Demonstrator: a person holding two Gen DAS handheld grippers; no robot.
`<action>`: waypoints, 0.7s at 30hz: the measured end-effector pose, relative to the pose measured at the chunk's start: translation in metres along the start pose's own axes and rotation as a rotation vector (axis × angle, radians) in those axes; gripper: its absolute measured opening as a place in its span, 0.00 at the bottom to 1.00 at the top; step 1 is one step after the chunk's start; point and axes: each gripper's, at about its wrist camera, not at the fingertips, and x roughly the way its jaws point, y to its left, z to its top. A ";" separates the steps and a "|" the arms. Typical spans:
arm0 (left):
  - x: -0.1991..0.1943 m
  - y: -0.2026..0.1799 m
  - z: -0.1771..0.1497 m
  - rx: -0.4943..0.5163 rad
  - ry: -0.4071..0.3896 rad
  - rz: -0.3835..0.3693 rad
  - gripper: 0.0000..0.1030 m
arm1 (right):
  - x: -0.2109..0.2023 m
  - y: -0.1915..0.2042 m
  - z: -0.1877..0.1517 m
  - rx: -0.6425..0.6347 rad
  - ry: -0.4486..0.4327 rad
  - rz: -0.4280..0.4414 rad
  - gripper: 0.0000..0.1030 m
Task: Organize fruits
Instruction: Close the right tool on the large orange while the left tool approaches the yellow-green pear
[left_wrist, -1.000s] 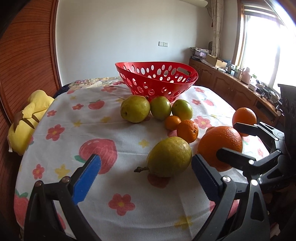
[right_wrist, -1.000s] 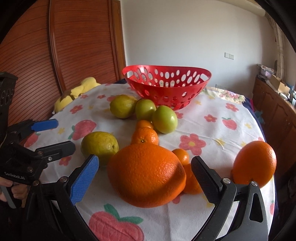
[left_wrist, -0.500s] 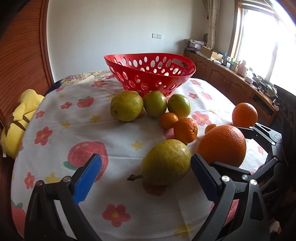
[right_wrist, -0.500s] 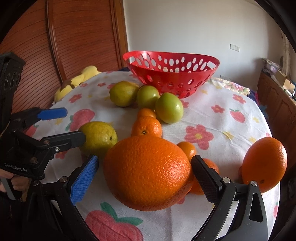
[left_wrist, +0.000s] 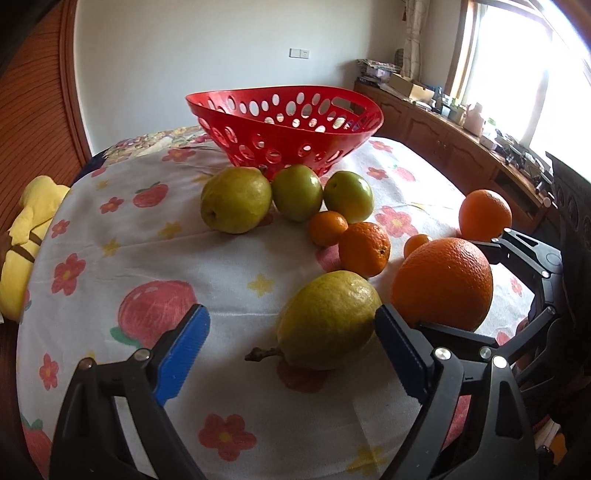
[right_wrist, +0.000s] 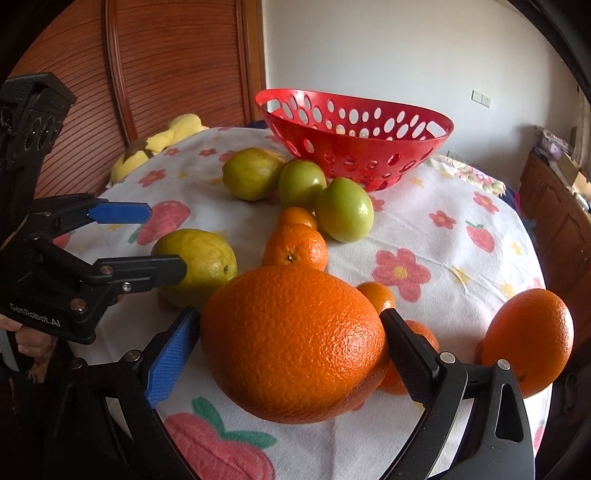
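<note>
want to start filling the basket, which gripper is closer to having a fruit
Right. The right gripper already has both fingers against the big orange. The left gripper is open, with the pear only partly between its fingers.

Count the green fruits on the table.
4. A near pear at the open left gripper's fingertips; a far pear and two rounder green fruits side by side before the red basket. The basket's inside is partly hidden.

Left gripper body: probably "GenRobot.AI".
</note>
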 end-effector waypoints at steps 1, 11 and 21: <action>0.001 -0.001 0.000 0.005 0.003 -0.003 0.88 | 0.000 -0.001 0.000 0.009 -0.003 0.008 0.95; 0.005 -0.006 0.009 0.057 0.028 -0.003 0.89 | -0.007 -0.010 0.009 0.067 -0.036 0.040 0.94; 0.017 -0.007 0.019 0.096 0.090 -0.055 0.89 | -0.023 -0.025 0.027 0.081 -0.076 0.029 0.94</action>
